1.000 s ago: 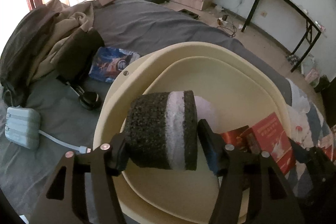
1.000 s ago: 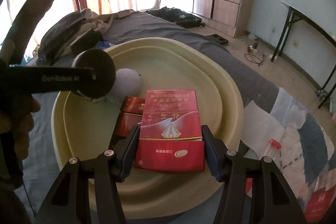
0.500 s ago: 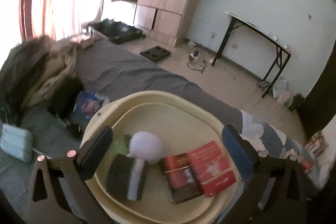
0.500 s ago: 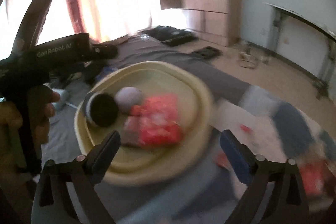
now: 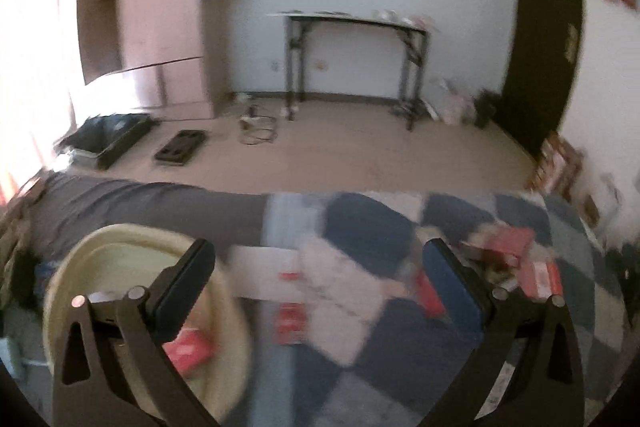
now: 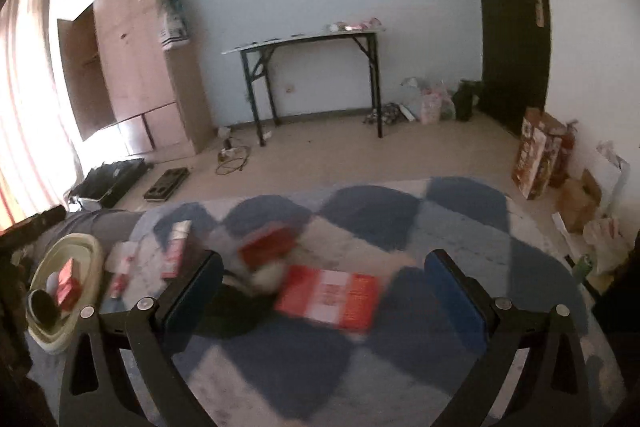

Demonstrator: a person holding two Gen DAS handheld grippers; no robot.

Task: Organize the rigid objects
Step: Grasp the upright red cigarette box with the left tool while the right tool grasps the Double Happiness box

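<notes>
Basin [image 6: 86, 247], cream and round-cornered, is seen at the far left of the right wrist view, set on the bed's grey sheet beside a blue-and-white checked quilt [image 6: 400, 211]. Inside it a red box [image 6: 68, 285] stands next to a dark round sponge [image 6: 42, 305]. In the left wrist view the same basin [image 5: 72, 275] is found at lower left, partly covered by the near finger, with a red box [image 5: 188, 351] blurred inside it. On the quilt, outside the basin, a flat red packet [image 6: 332, 297] is laid between the right gripper's fingers but is touched by neither; a smaller red box [image 6: 268, 245] and a narrow red-and-white tube [image 6: 176, 247] are scattered further left. More red packs [image 5: 520, 259] are seen blurred at the right of the left wrist view. The left gripper [image 5: 320, 277] is spread wide and nothing is held in it. The right gripper [image 6: 322, 287] is likewise spread wide and empty. A black-legged folding table [image 6: 312, 39] is placed against the far wall.
</notes>
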